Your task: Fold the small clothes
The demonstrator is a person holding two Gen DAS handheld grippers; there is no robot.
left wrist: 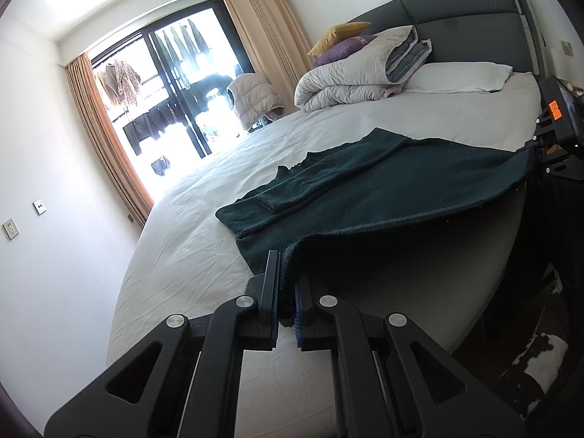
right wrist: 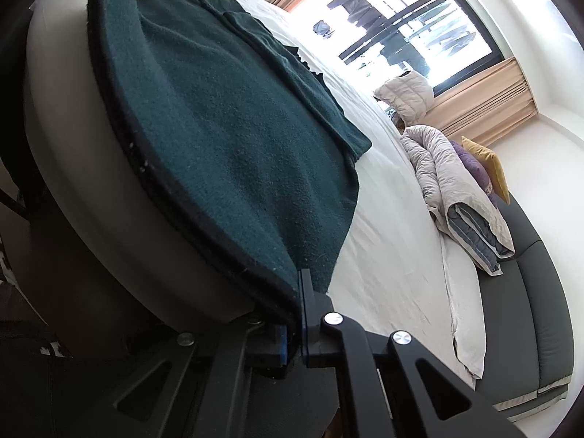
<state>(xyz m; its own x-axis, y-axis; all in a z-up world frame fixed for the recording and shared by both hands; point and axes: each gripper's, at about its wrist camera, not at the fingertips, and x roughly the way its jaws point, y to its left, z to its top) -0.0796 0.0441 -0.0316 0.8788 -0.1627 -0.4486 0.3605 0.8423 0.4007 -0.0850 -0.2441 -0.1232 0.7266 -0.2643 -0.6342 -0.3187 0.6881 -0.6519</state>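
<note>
A dark green fleece garment (left wrist: 368, 189) lies spread on the white bed sheet (left wrist: 204, 226), its near hem hanging over the bed's edge, with a sleeve folded across its far side. My left gripper (left wrist: 288, 273) is shut on one corner of the near hem. My right gripper (right wrist: 297, 299) is shut on the other hem corner; the garment (right wrist: 237, 138) stretches away from it across the mattress edge. The right gripper also shows at the far right of the left wrist view (left wrist: 547, 135), holding the hem taut.
A rolled grey duvet (left wrist: 357, 69), a white pillow (left wrist: 460, 76) and purple and yellow cushions (left wrist: 343, 42) lie at the dark headboard (left wrist: 467, 18). A glass balcony door (left wrist: 175, 84) with beige curtains stands beyond the bed. A chair with a padded jacket (left wrist: 253, 98) stands beside it.
</note>
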